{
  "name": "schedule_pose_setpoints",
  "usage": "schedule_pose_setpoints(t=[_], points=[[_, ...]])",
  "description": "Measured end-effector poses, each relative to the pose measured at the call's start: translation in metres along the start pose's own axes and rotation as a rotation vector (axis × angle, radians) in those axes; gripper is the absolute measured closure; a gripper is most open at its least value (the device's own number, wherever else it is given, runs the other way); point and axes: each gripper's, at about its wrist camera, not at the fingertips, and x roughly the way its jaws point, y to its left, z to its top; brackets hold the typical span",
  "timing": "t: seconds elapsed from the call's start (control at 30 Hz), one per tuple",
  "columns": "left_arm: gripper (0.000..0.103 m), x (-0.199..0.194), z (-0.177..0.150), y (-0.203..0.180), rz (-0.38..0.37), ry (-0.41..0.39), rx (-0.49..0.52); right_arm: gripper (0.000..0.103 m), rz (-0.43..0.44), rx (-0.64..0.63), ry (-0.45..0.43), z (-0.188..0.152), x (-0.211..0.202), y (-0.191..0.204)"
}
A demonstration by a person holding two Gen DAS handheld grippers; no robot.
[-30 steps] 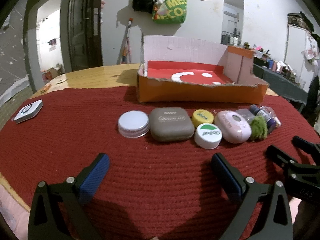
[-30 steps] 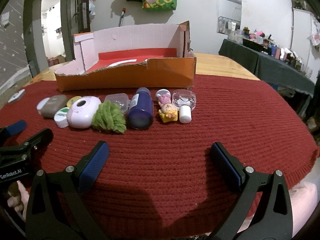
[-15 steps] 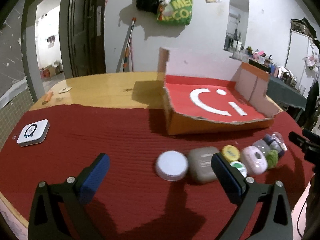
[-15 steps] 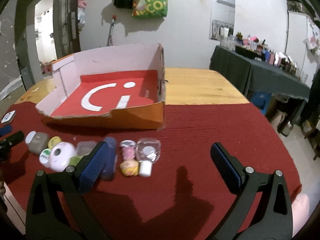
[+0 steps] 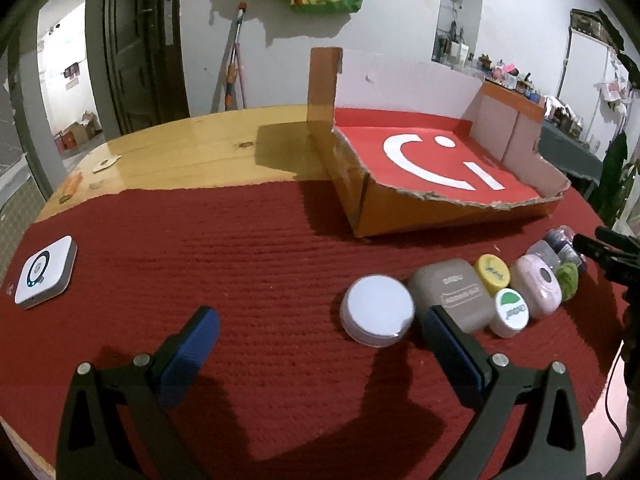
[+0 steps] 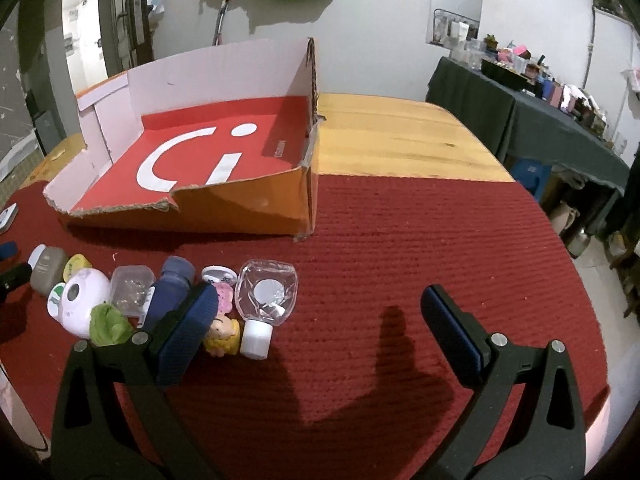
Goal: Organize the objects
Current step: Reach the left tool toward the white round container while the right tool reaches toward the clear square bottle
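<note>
Since nothing sits in the box (image 5: 420, 160) yet, I hold both grippers up over the red mat (image 5: 260, 260) w/ fingers spread wide and empty, prob. so I can see the whole row before choosing. The box is at the back of the bench (image 5: 192, 152), its torn low front wall facing the row, which looks like the easy way in.

My left gripper (image 5: 316, 340) hangs just short of the row's left end: white round jar (image 5: 377, 310) nearest, grey case (image 5: 454, 294) touching it, then yellow lid (image 5: 492, 273) & green-white cap (image 5: 510, 310), pink device (image 5: 538, 286), green fuzzy bit (image 5: 567, 276). A white square gadget (image 5: 44, 272) lies well apart at far left.

My right gripper (image 6: 316, 316) covers the other end: clear flat bottle (image 6: 266, 292) w/ white cap, yellow-pink figurine (image 6: 222, 330) beside it, dark blue bottle (image 6: 170, 292), small clear box (image 6: 130, 290). My left finger (image 6: 188, 332) partly hides the figurine.

Items are packed touching, so I judge end pieces go first: jar for the left, clear bottle for the right.
</note>
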Motion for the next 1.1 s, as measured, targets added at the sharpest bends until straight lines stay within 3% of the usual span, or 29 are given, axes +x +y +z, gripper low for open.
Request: schedule_pose_setpoints(t=[0.4,1.1], points=[[0.000,0.014,0.005,-0.001,0.014,0.091,0.053,0.000,0.013,0.021,0.051,0.005,0.009,-0.004],[0.000,0.020,0.012,-0.006,0.032,0.101,0.086,0.000,0.025,0.001,0.109,0.002,0.017,-0.008]])
